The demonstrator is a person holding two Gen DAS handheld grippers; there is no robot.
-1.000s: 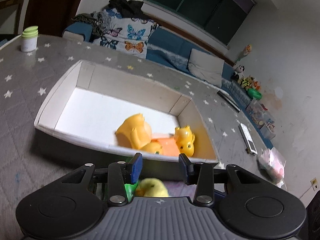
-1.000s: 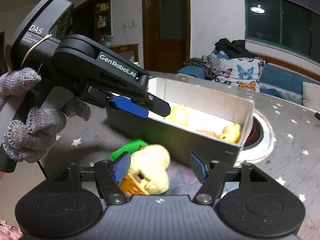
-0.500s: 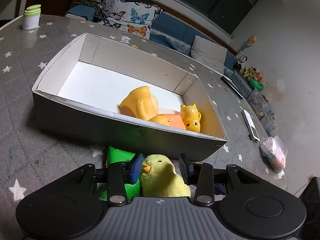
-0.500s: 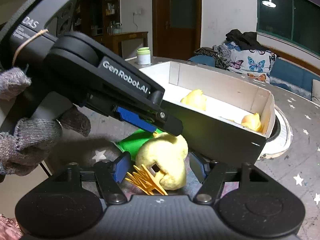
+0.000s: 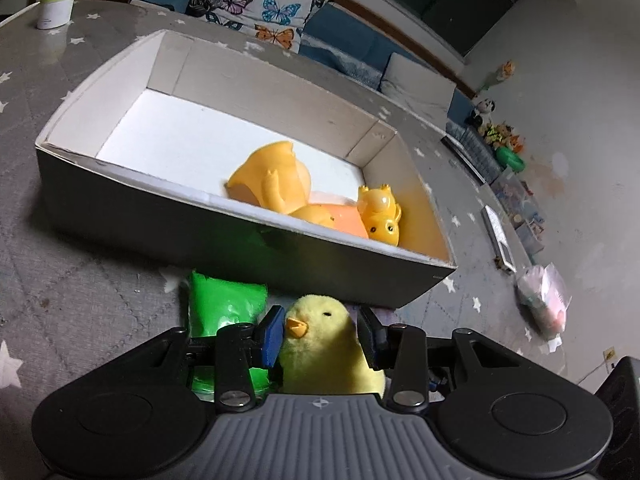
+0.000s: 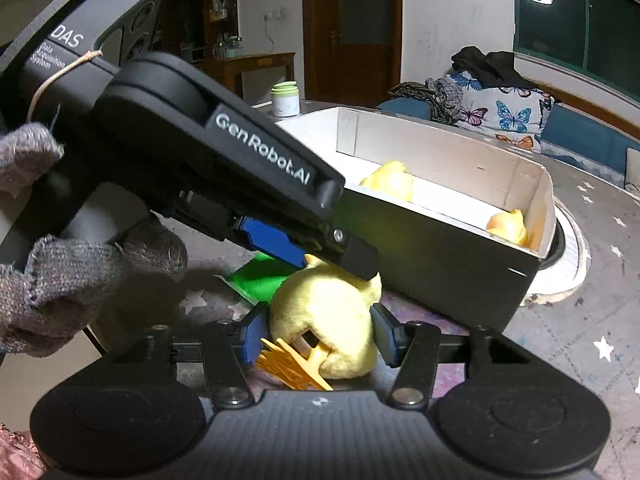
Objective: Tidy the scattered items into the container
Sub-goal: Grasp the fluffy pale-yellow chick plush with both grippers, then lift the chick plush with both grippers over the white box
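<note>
Left gripper (image 5: 320,334) has dropped closer around the plush chick (image 5: 326,350)
Both spread claws flank it; right gripper (image 6: 318,332) brackets its body beside the box (image 6: 440,248)

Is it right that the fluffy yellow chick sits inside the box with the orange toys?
No. The chick sits outside the box, on the table in front of its near wall, as the left wrist view shows. Only the orange toys lie inside.

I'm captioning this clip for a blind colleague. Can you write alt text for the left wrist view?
A fluffy yellow plush chick sits between the open left gripper fingers, beside a green plastic packet. Behind stands a grey cardboard box holding orange rubber animal toys.
</note>
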